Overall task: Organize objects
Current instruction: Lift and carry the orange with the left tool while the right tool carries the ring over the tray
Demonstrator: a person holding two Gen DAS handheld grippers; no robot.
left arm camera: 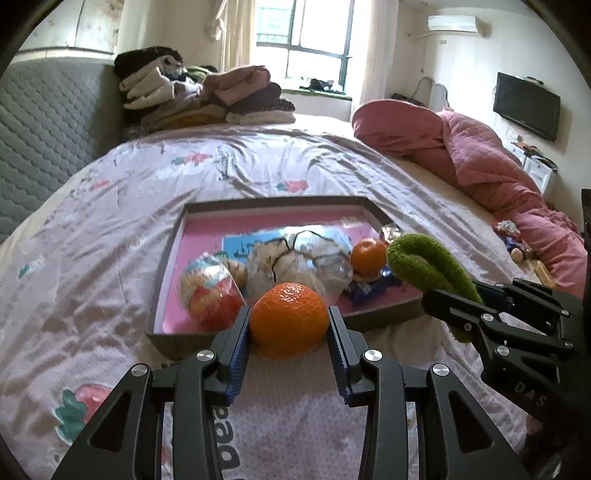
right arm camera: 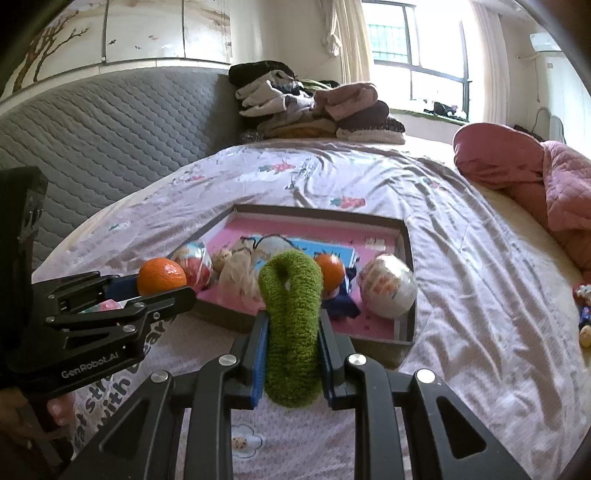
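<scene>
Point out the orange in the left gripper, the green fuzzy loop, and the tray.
orange (left arm camera: 289,319), left wrist view, middle of its peel.
green fuzzy loop (right arm camera: 291,317), right wrist view, its front between the fingers.
tray (right arm camera: 325,213), right wrist view, far rim.

Blue card (left arm camera: 255,243) largely under wrapped snacks (left arm camera: 291,262)

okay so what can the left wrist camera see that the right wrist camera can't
Only the left wrist view shows the wall television and the air conditioner in full. Only the right wrist view shows the tree mural above the headboard. Both show the box tray, the left tongs shut on an orange and the right tongs shut on a green fuzzy loop.
</scene>
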